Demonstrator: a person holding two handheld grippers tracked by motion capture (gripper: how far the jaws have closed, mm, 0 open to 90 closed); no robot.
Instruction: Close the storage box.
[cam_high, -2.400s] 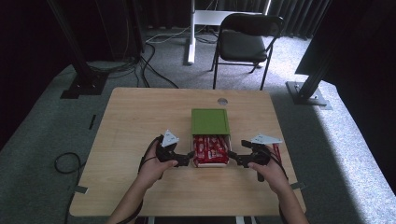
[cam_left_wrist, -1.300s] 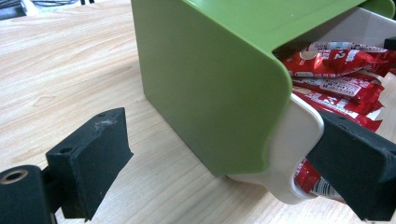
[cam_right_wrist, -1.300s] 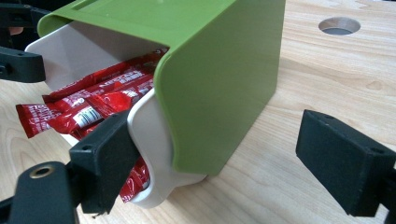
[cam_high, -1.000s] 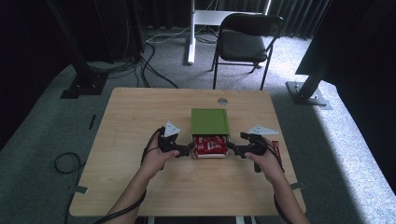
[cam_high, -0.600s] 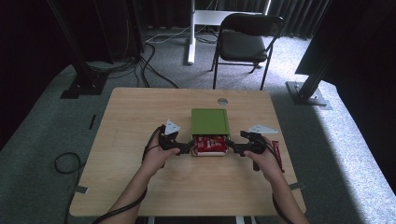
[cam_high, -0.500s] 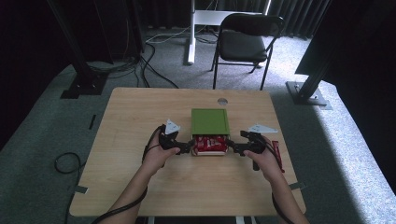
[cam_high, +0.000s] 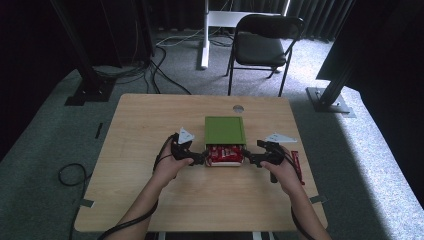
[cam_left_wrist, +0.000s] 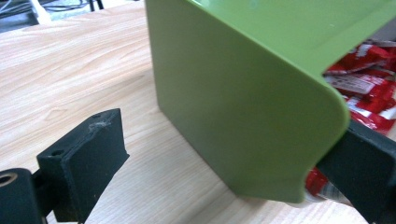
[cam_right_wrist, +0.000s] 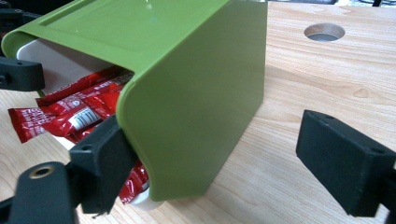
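Green box (cam_high: 225, 131), red packets (cam_high: 225, 154) spilling at 6 o'clock. Left gripper (cam_high: 199, 158) at 9, right gripper (cam_high: 250, 159) at 3; jaws apart, straddling box corners.

green box cover (cam_high: 225, 130), red sachets (cam_high: 225, 153) with white print, pale wood-grain table (cam_high: 145, 125), black chair (cam_high: 260, 47)

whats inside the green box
Red snack packets spill from the open near end of the green box, lying on a white inner tray. The green cover hides whatever lies further back inside.
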